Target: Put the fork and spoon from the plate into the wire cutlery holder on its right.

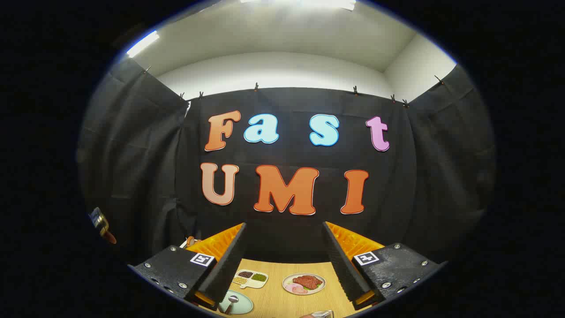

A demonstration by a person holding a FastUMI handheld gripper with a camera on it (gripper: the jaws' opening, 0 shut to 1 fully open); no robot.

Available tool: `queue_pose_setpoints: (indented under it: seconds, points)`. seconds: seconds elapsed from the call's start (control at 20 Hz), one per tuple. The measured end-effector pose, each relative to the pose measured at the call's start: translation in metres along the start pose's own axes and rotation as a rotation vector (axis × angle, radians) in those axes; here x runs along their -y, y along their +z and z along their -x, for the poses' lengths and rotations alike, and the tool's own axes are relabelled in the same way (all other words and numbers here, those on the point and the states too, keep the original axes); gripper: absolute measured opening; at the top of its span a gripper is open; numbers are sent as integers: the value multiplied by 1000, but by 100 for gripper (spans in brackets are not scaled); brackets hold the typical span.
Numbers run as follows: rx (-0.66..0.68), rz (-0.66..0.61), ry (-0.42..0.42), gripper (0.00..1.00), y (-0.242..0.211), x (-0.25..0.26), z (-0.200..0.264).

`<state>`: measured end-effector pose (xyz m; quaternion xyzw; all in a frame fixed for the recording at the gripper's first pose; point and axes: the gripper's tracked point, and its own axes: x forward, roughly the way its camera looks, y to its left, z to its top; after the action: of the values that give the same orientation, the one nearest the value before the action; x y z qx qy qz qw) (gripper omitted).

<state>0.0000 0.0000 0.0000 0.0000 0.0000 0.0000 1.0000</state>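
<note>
My gripper is held high above the wooden table, its two fingers spread wide with nothing between them. Far below, close to the left finger, a pale green plate lies on the table with a spoon on it. The plate is partly hidden by that finger, and I cannot make out a fork. A bit of the wire cutlery holder peeks up at the near table edge, right of the plate.
On the table beyond the plate lie a flat picture of a divided tray of beans and a picture of a plate of meat. Black cloth walls close the booth on three sides.
</note>
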Motion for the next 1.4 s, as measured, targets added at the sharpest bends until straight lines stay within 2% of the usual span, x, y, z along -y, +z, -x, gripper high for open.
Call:
queue_pose_setpoints:
  seconds: [1.4]
  points:
    - [-9, 6, 33, 99, -3, -16, 0]
